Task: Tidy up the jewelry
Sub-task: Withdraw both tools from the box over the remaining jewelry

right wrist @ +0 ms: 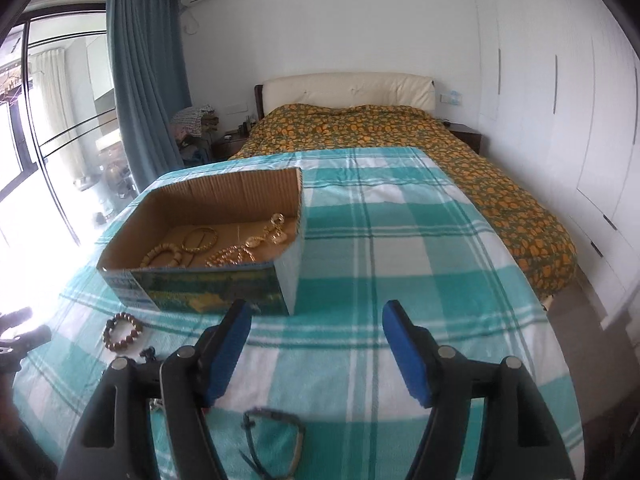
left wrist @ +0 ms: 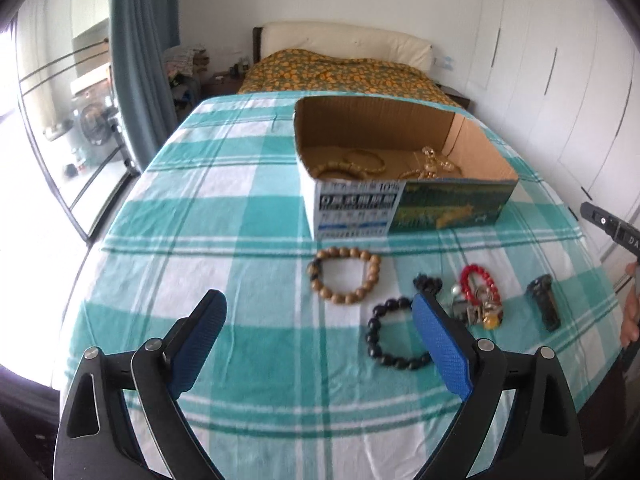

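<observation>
An open cardboard box (left wrist: 452, 208) (right wrist: 208, 292) on the teal plaid cloth holds several gold bracelets (left wrist: 360, 164) (right wrist: 200, 242). In front of it lie a tan wooden bead bracelet (left wrist: 344, 276), a black bead bracelet (left wrist: 394, 336), a red bead bracelet (left wrist: 478, 280) beside a heap of charms (left wrist: 482, 314), and a dark strap (left wrist: 544, 308). My left gripper (left wrist: 318, 302) is open above the cloth, with its right finger over the black bracelet. My right gripper (right wrist: 318, 308) is open and holds nothing. A dark strap loop (right wrist: 272, 444) lies under it, and a brown bead bracelet (right wrist: 122, 332) lies to its left.
The plaid-covered table (left wrist: 200, 240) ends at a bed with an orange-patterned cover (right wrist: 400, 136). White wardrobe doors (right wrist: 560, 100) stand on the right. On the left are a blue curtain (right wrist: 144, 80) and a glass door. A hand (left wrist: 630, 312) shows at the right edge.
</observation>
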